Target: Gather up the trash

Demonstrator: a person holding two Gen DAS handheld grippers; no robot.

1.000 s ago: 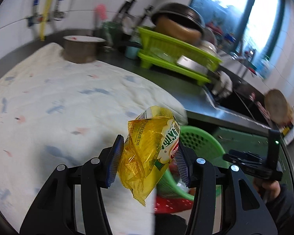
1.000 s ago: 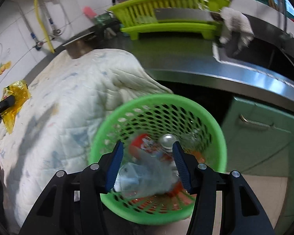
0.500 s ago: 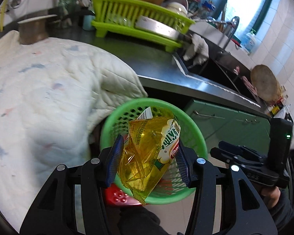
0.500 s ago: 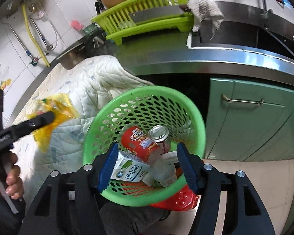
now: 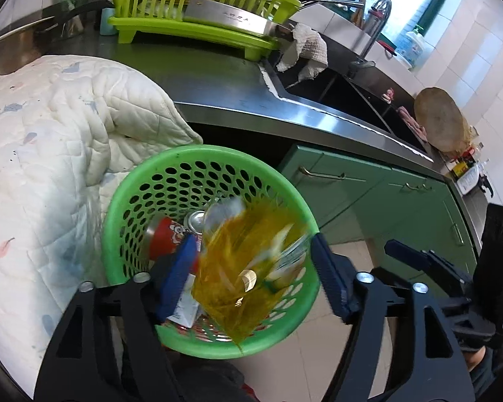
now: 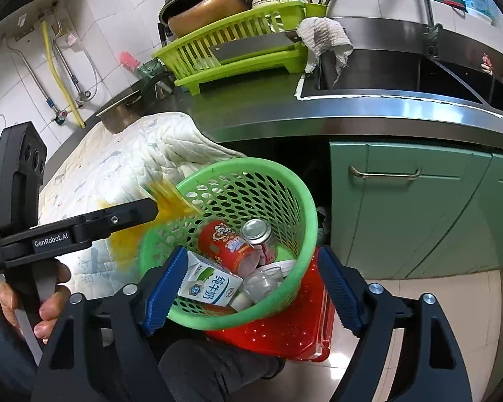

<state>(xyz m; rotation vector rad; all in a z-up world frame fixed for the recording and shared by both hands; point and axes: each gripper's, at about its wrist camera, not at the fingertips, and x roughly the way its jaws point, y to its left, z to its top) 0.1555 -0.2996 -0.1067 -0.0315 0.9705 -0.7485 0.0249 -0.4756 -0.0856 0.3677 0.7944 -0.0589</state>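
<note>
Here, from the left wrist view: round green perforated plastic basket (image 5: 130, 207) below the edge of the steel counter (image 5: 224, 93), taken as landmark. Left of the basket, a white quilted cloth (image 5: 50, 140) draped over the counter; behind it, a lime-green plastic dish rack (image 5: 191, 10) and a grey rag (image 5: 306, 47) hung on the sink edge; right of it, green cabinet doors (image 5: 369, 194). Left gripper (image 5: 253, 274) tilted down over the basket, jaws opening, pads clear of the blurred crumpled yellow plastic wrapper (image 5: 244, 268) between them, loose over the basket mouth. Inside the basket, one red drink can (image 5: 164, 238), partly hidden by the wrapper and a blue pad. At far right, the right gripper's (image 5: 415, 258) black body, fingertips unclear.

Next, the right wrist view: same basket (image 6: 295, 201), tipped against a red perforated plastic crate (image 6: 285, 331) under it. Right gripper (image 6: 251, 288) angled down, jaws opening, nothing pinched between them. Inside the basket: one red can (image 6: 224, 244), one white-and-green milk carton (image 6: 211, 284), one clear plastic cup (image 6: 265, 278). Left of the basket, a hand (image 6: 47, 294) gripping the left gripper's handle, yellow wrapper (image 6: 171, 201) smeared at its tip by the rim.
</note>
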